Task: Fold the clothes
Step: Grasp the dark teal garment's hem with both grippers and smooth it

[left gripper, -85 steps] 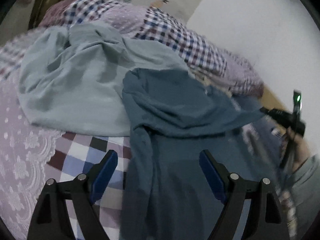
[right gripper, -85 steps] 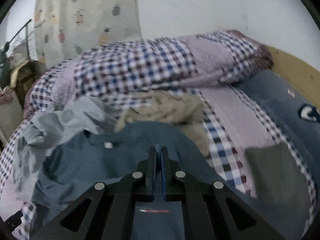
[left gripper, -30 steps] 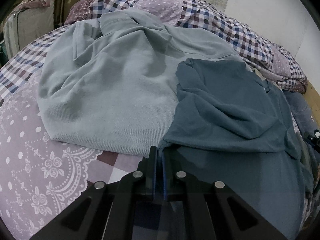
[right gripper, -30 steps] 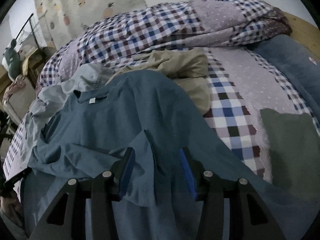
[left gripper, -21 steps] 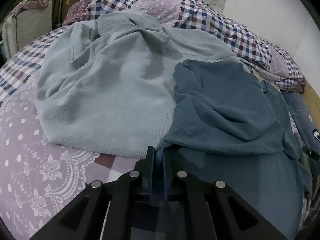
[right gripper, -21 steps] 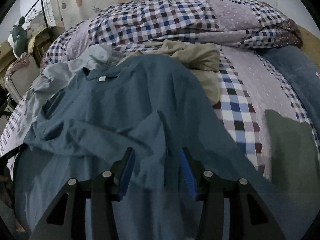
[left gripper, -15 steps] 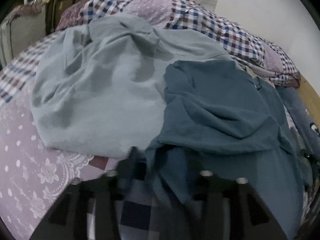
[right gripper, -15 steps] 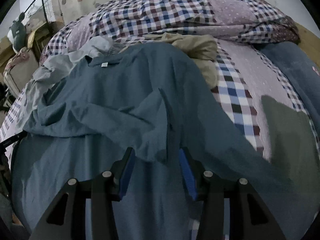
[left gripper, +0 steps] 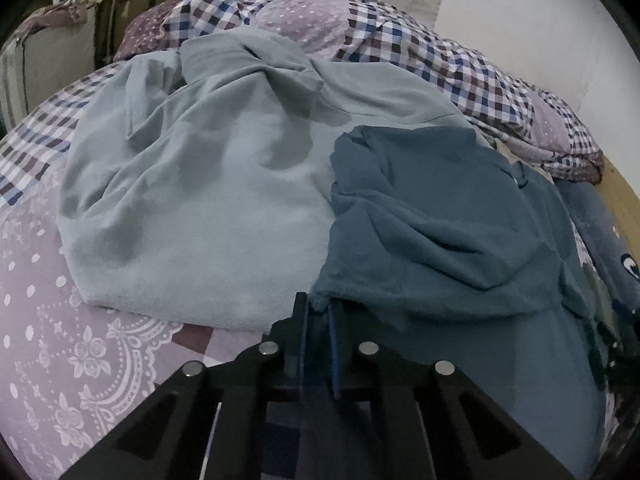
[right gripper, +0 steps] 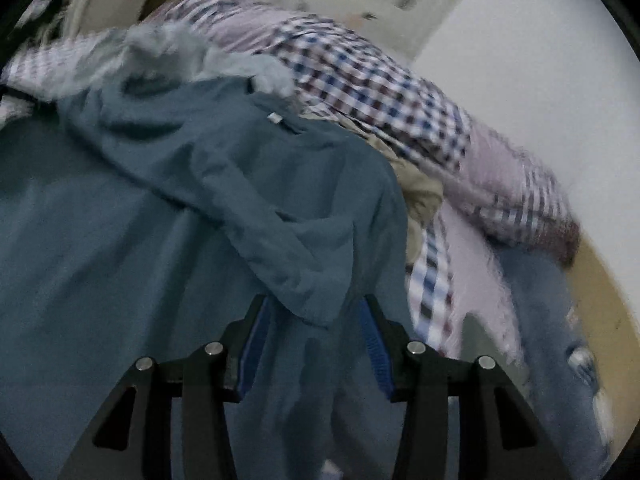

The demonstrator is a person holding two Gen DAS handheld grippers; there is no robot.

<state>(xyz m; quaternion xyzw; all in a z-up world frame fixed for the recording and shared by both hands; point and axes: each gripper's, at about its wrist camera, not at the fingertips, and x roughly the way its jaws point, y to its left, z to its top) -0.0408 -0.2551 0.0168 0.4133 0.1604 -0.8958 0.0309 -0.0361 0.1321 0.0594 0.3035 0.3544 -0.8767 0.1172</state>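
Note:
A dark teal shirt point(left gripper: 448, 216) lies spread on the bed, its sleeves folded across the body. My left gripper point(left gripper: 318, 308) is shut on the teal shirt's left edge, cloth pinched between the jaws. In the right wrist view the same teal shirt point(right gripper: 192, 184) fills the left and centre, its white neck label point(right gripper: 275, 117) at the top. My right gripper point(right gripper: 316, 312) is open, and a folded flap of the shirt hangs loose between its blue pads point(right gripper: 374, 344). That view is blurred by motion.
A pale grey-blue garment point(left gripper: 208, 184) lies crumpled to the left of the teal shirt. A checked quilt point(left gripper: 472, 76) is heaped along the back by the white wall point(left gripper: 532, 28). A beige garment point(right gripper: 420, 192) and a dark blue blanket point(right gripper: 536, 312) lie to the right.
My left gripper stays shut on the shirt's edge. My right gripper stays open and has swung left over the shirt, so its view has turned and blurred.

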